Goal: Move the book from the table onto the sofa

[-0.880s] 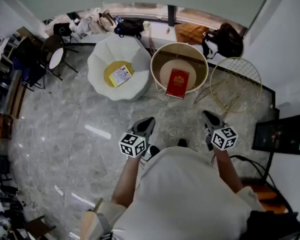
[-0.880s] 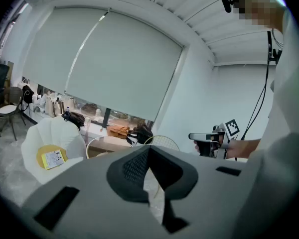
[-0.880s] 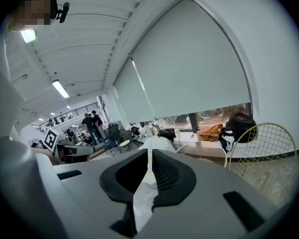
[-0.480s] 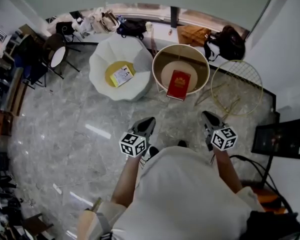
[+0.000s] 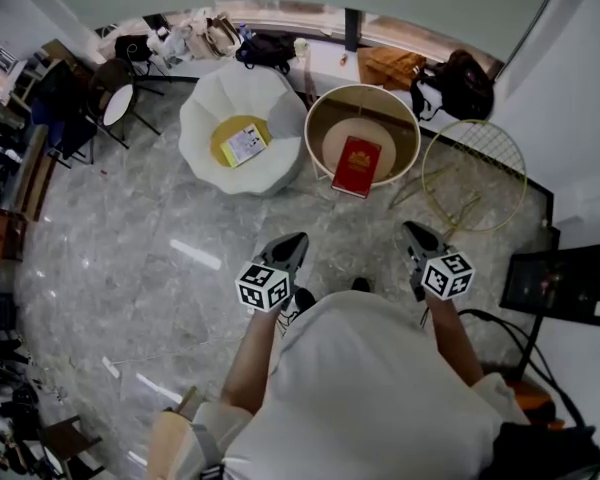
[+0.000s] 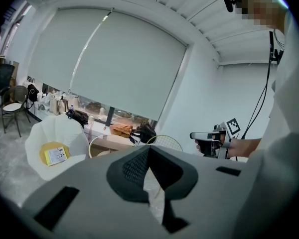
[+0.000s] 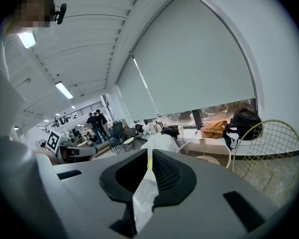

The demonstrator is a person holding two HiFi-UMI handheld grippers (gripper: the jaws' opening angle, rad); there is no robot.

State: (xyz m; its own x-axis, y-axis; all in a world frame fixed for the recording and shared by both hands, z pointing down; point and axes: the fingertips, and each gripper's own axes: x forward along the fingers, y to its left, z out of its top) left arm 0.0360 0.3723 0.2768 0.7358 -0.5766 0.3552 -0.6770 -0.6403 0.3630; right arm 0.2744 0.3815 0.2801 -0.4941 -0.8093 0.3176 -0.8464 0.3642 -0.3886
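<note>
- Red hardcover book (image 5: 356, 166) lies flat in the head view on the round tan desk (image 5: 361, 89), toward its 6 o'clock edge.
- At the desk's 9 o'clock, just beside it, stands the white petal-shaped sofa (image 5: 265, 93), with a yellow cushion (image 5: 227, 133) on its seat.
- Lower down, the left claw (image 5: 296, 240) hangs at the book's 7 o'clock and the right claw (image 5: 412, 230) at its 5 o'clock, both well apart from it, over the grey marble floor (image 5: 130, 228).
- Left gripper view: this claw is clenched on nothing. The sofa shows at 9 o'clock of its tips, and the book cannot be made out.
- Right gripper view: this claw is likewise clenched and empty, with the desk's rim at 3 o'clock.
</note>
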